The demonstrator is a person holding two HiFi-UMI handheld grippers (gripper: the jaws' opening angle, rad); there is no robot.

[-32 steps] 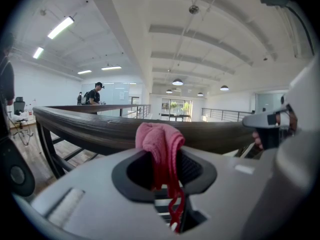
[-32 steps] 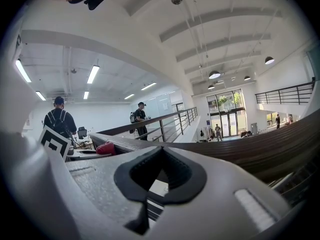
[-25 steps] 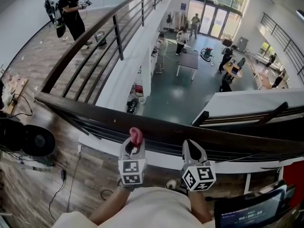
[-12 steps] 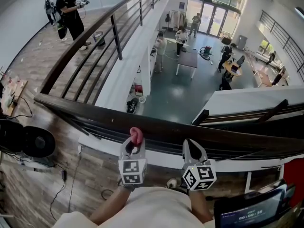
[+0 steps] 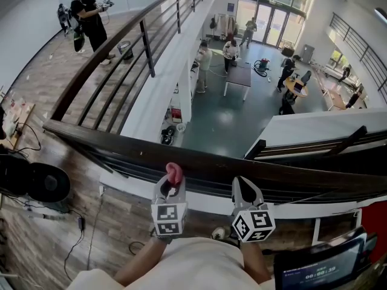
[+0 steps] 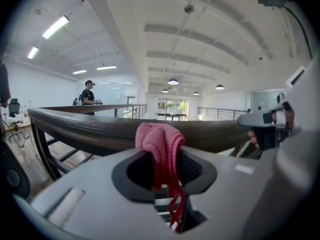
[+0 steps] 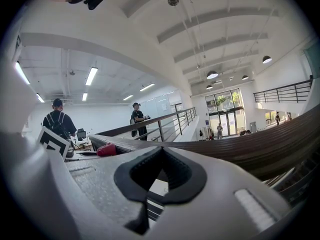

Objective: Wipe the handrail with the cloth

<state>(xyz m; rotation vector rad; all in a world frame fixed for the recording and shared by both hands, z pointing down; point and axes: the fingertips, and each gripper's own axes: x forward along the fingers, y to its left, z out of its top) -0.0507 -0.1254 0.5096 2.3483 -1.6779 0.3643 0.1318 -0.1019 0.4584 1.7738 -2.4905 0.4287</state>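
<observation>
1. the left gripper (image 5: 170, 187) is held clenched on the pink cloth (image 5: 173, 173), just in front of the person's body in the head view.
2. in the left gripper view, the cloth (image 6: 159, 143) is seen pinched between the two dark pads. a bunched fold stands up above them and a thin strand hangs down below.
3. the bunched end of the cloth is placed right at the near edge of the dark wooden handrail (image 5: 211, 165). whether it actually presses on the wood cannot be told from either view.
4. the right gripper (image 5: 245, 191) is held beside the left one, a little apart from it and also close to the near edge of the handrail.
5. in the right gripper view, its pads (image 7: 176, 176) are seen closed against each other, with nothing held between them. the rail (image 7: 250, 146) is seen running across behind them.
6. the handrail is seen crossing the head view from left to right. a second stretch with black bars (image 5: 121, 71) leads away from its left end along the mezzanine edge.
7. a person in black (image 5: 87, 17) is seen standing on the wooden mezzanine floor at the far end of that stretch.
8. a lower hall is seen beyond the rail, with a dark table (image 5: 240, 77) and several people around it.
9. a dark round device (image 5: 33, 183) with cables is seen on the floor at the left, and a screen (image 5: 317, 270) is seen at the lower right corner.
</observation>
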